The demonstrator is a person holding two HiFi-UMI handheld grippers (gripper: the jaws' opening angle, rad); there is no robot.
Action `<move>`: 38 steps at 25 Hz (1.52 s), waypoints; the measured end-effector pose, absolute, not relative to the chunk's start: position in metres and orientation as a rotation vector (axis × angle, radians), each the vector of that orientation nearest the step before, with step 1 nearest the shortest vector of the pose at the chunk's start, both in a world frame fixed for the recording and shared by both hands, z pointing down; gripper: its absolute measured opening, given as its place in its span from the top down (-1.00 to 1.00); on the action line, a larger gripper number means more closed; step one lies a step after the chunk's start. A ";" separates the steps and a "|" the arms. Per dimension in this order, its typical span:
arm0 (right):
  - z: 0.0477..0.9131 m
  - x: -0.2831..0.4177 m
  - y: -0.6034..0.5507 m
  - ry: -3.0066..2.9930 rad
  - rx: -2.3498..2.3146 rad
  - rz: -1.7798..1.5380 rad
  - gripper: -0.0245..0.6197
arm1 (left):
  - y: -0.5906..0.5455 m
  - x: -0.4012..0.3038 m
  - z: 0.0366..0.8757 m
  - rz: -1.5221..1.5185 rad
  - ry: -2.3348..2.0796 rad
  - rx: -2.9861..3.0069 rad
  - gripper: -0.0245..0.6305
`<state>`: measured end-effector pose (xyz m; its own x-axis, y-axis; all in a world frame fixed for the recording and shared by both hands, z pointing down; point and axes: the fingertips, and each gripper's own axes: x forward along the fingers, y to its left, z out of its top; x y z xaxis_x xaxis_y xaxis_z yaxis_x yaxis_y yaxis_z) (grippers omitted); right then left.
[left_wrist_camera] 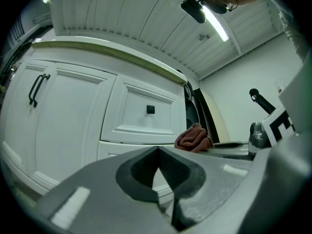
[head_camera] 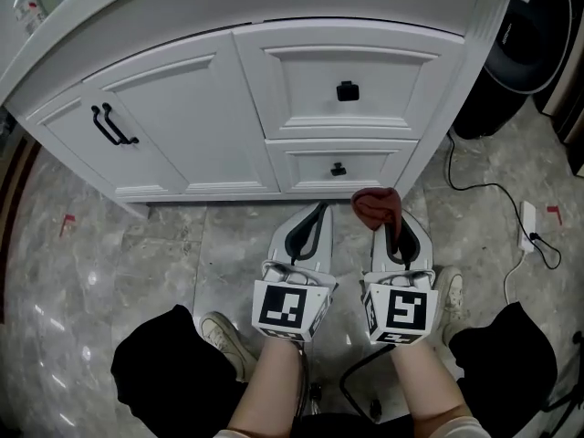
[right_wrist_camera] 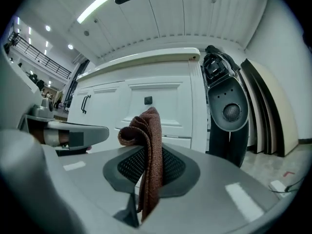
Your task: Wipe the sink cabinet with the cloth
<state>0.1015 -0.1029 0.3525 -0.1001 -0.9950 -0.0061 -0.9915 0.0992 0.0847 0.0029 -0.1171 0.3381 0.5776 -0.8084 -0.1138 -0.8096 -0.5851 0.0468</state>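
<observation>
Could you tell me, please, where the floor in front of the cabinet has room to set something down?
The grey marble floor is bare left of the left tool, between the white sink cabinet and the white shoe. To the right it is crowded: black cable, white power strip, black appliance.

The cabinet (head_camera: 201, 117) is white and panelled and stands on the floor (head_camera: 137, 245). At its left is 1 door (head_camera: 178, 130) with a black bar handle (head_camera: 113, 124). At its right are 2 stacked drawers, the upper drawer (head_camera: 301, 80) deeper than the lower drawer (head_camera: 306, 165), each with 1 black square knob. All are shut. The cloth (head_camera: 376, 206) is reddish-brown and bunched, pinched between the jaws of the right gripper (head_camera: 392, 231), its top fold flopped to one side. It sits low, just in front of the lower drawer; whether it touches the cabinet is hard to tell.
</observation>
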 end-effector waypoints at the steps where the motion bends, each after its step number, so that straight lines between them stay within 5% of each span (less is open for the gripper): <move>1: 0.350 0.100 -0.093 -2.296 2.072 -0.088 0.67 | -0.108 0.002 0.336 0.201 1.427 -2.783 0.92; 20: 0.301 0.094 0.077 -2.288 2.118 -0.126 0.67 | 0.078 -0.020 0.282 0.177 1.352 -2.715 0.92; 38: 0.288 0.085 0.113 -2.266 2.163 -0.136 0.67 | 0.119 -0.038 0.252 0.222 1.327 -2.648 0.92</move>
<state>0.0845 0.1133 0.2883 -0.0484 -0.9973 -0.0552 -0.9967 0.0446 0.0672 -0.0380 0.1187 0.2522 0.5925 -0.7781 -0.2085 -0.8036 -0.5891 -0.0853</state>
